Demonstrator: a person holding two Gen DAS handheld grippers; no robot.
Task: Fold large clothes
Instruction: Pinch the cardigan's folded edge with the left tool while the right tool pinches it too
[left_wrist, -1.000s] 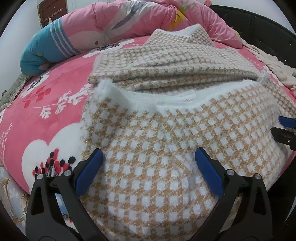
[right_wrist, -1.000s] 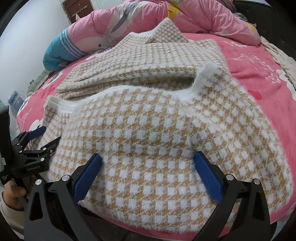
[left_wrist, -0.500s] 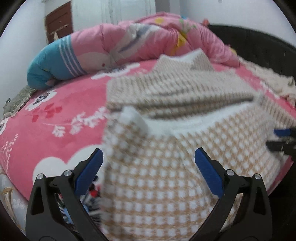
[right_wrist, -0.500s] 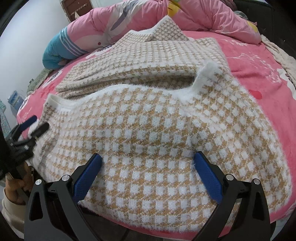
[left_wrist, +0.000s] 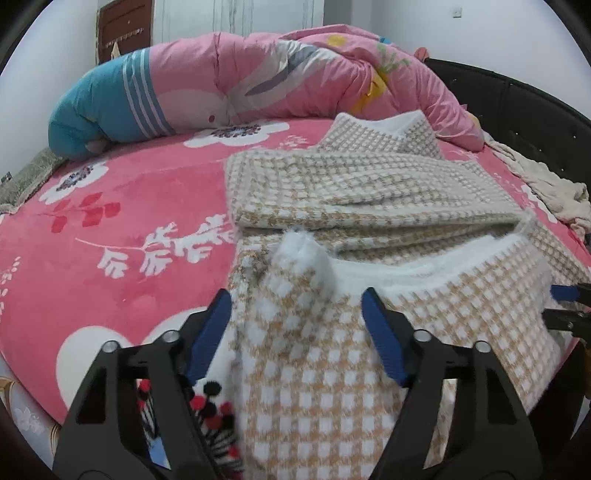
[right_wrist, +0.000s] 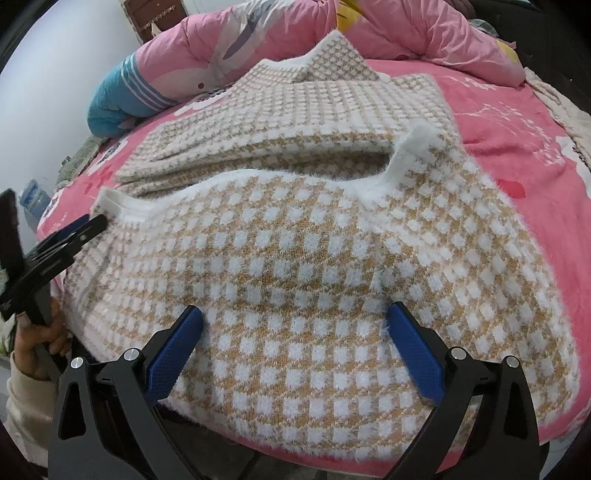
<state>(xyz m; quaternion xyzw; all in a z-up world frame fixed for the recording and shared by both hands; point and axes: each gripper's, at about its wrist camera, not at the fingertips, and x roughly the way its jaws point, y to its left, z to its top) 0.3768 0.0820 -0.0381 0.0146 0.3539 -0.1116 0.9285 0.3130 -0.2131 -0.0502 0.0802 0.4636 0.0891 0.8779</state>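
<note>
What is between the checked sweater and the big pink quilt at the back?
Only bare pink bedsheet with white flowers lies between the sweater and the quilt; nothing sits on that strip. The left wrist view shows it best.

This is a bedroom in a home. A bed (left_wrist: 110, 236) with a pink flowered plush cover fills the view, a rolled pink and blue quilt (left_wrist: 229, 85) lies along its far side, and a dark padded headboard (left_wrist: 517, 107) curves round the right. Behind stand plain white walls (left_wrist: 461, 26) and a brown wooden door (left_wrist: 123, 26).
</note>
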